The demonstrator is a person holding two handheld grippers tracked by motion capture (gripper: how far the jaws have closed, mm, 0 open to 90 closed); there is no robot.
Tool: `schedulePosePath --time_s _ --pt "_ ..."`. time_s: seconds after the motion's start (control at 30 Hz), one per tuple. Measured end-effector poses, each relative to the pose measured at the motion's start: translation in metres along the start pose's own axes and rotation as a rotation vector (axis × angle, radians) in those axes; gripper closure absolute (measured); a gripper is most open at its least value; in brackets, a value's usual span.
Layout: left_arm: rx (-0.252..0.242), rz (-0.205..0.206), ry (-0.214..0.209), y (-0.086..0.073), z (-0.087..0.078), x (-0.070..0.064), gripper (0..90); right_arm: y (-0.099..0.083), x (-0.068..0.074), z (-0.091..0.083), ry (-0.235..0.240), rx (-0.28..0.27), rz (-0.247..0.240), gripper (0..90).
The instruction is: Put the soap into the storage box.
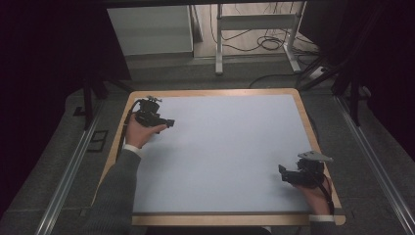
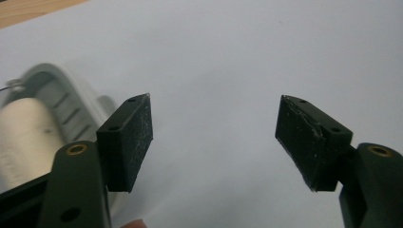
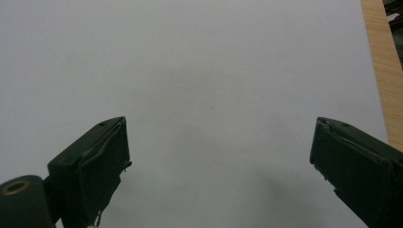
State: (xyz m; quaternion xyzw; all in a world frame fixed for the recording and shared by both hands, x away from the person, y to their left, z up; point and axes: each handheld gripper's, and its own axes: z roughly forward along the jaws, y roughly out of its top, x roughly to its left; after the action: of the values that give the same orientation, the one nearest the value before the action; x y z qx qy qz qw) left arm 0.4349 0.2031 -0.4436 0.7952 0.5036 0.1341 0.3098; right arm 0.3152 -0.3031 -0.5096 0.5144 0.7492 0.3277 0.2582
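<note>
A pale sheet [image 1: 225, 147] covers a wooden board [image 1: 220, 91] on the table. My left gripper [image 1: 169, 122] is held low at the sheet's far left corner, pointing right. In the left gripper view, the left gripper [image 2: 215, 118] is open with bare sheet between its pads [image 2: 135, 137]. My right gripper [image 1: 282, 172] is near the front right edge, pointing left. In the right gripper view, the right gripper [image 3: 221, 142] stands wide open over bare sheet [image 3: 214, 71].
A blurred pale grey shape [image 2: 43, 118] sits close by the left jaw; I cannot tell what it is. The board's wooden edge [image 3: 380, 61] runs beside the right gripper. Metal rails [image 1: 73, 166] flank the table. A frame [image 1: 254, 29] and cables lie beyond.
</note>
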Motion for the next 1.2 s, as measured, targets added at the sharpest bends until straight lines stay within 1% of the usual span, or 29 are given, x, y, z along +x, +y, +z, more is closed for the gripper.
schedulePosePath --time_s 0.1,0.17,0.2,0.23,0.27,0.33,0.4,0.47,0.6,0.77,0.87,1.03,1.2 --pt "-0.01 0.044 -0.035 -0.005 -0.001 -0.014 28.7 0.0 0.001 0.0 0.001 0.003 -0.003 5.7" --pt "-0.007 0.073 -0.063 -0.011 0.0 -0.023 28.7 0.0 0.001 0.001 0.001 0.004 -0.003 5.7" --pt "0.0 0.095 -0.076 -0.017 0.003 -0.032 28.6 0.0 0.001 0.001 0.001 0.004 -0.003 5.7" --pt "0.005 0.103 -0.086 -0.02 0.004 -0.036 28.7 0.0 0.001 0.001 0.001 0.004 -0.004 5.7" --pt "0.005 0.103 -0.086 -0.02 0.004 -0.036 28.6 0.0 0.001 0.001 0.001 0.004 -0.004 5.7" --pt "0.007 0.121 -0.103 -0.027 0.008 -0.044 28.5 0.0 0.001 0.001 0.0 0.004 -0.005 5.7" --pt "0.015 0.139 -0.131 -0.034 0.013 -0.05 28.4 0.0 0.001 0.001 0.001 0.004 -0.007 5.7" --pt "0.016 0.153 -0.142 -0.039 0.016 -0.056 28.5 0.0 0.001 0.001 0.0 0.005 -0.007 5.7" --pt "0.04 0.183 -0.166 -0.048 0.022 -0.068 27.9 -0.001 0.001 0.001 -0.001 0.007 -0.007 5.7" --pt "0.032 0.204 -0.19 -0.055 0.023 -0.081 27.3 -0.001 0.002 0.001 0.001 0.007 -0.009 5.7" --pt "0.023 0.208 -0.198 -0.059 0.023 -0.085 27.2 -0.001 0.002 0.001 0.003 0.008 -0.011 5.7" --pt "0.041 0.223 -0.193 -0.063 0.026 -0.09 26.8 0.0 0.002 0.001 0.003 0.006 -0.009 5.7" --pt "0.044 0.219 -0.197 -0.063 0.027 -0.09 26.7 0.0 0.002 0.001 0.003 0.007 -0.011 5.7"
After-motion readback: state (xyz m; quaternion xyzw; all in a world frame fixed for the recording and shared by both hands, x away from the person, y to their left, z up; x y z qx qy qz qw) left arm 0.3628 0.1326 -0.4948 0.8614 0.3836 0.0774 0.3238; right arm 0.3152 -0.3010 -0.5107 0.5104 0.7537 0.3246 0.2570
